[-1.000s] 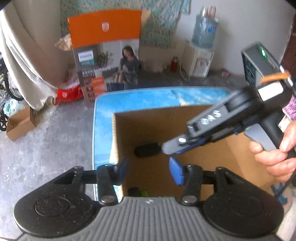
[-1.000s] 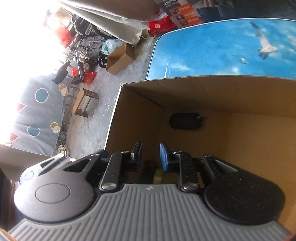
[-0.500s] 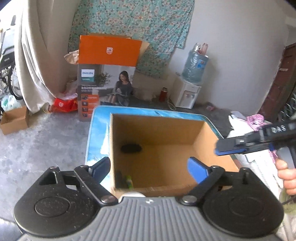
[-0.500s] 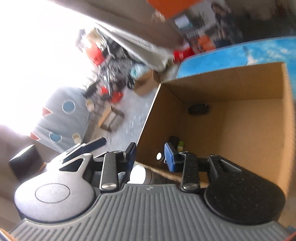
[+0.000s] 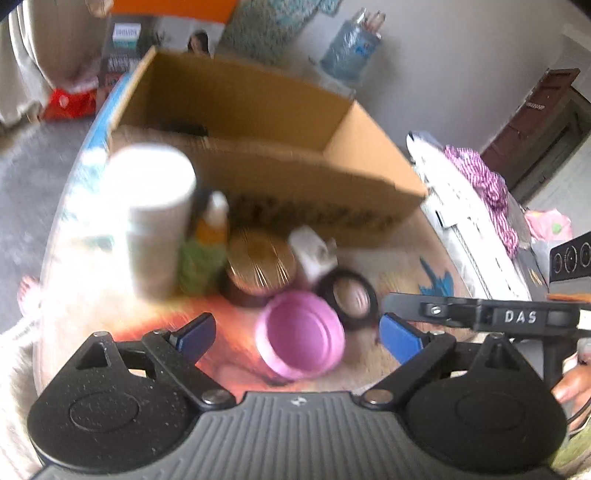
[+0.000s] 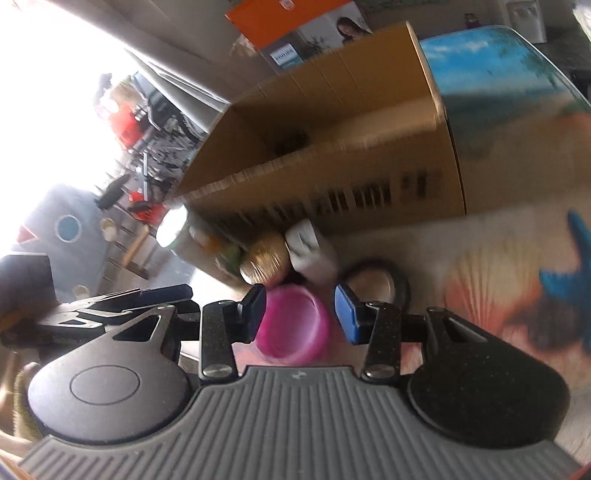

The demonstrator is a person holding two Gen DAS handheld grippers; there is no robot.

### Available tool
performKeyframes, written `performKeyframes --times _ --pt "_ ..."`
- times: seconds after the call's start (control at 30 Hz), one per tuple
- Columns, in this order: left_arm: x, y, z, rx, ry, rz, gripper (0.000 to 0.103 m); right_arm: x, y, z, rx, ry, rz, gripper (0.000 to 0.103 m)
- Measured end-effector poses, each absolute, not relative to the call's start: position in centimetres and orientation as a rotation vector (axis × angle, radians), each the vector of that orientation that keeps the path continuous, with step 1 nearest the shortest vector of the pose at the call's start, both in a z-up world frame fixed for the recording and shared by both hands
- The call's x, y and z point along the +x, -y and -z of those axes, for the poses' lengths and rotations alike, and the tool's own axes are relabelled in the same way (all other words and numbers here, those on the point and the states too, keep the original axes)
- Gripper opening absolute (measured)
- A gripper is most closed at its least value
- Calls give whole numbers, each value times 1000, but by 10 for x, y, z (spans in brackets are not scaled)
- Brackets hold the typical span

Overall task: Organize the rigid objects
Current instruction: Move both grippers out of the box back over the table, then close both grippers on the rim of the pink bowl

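Note:
An open cardboard box (image 5: 295, 177) (image 6: 332, 155) stands on the printed table. In front of it lie a pink bowl (image 5: 301, 334) (image 6: 293, 321), a black tape ring (image 5: 351, 295) (image 6: 376, 282), a gold-lidded jar (image 5: 258, 264) (image 6: 264, 264), a white cylinder can (image 5: 155, 218), a green and orange bottle (image 5: 208, 243) and a small white object (image 5: 312, 251). My left gripper (image 5: 297, 336) is open and empty, with the pink bowl between its fingers. My right gripper (image 6: 301, 314) is open and empty, just above the same bowl. The frames are blurred by motion.
A dark object (image 5: 188, 129) lies inside the box. White papers and a striped cloth (image 5: 476, 184) sit at the table's right. The other gripper's body (image 5: 498, 317) is close on the right. An orange Philips carton (image 6: 295, 29) stands behind.
Both grippers pulled back out of the box and dropped to the objects in front of it. The left gripper opened wide and the right gripper opened too.

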State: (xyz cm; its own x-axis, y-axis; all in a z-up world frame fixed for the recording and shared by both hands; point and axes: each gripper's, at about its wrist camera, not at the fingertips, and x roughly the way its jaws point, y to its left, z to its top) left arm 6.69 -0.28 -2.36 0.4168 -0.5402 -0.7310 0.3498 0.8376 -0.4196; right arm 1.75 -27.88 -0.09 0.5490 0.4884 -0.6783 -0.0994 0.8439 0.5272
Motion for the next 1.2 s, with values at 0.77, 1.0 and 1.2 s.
performKeyframes --times 0.77,1.0,1.2 --pt "39 74 66 241 -965 609 84 35 255 41 505 -1037 -364 33" --pt "37 82 66 305 -924 578 67 39 250 45 500 -1039 -362 29" --pt "36 82 67 309 -916 587 67 38 253 45 502 -1041 -350 28"
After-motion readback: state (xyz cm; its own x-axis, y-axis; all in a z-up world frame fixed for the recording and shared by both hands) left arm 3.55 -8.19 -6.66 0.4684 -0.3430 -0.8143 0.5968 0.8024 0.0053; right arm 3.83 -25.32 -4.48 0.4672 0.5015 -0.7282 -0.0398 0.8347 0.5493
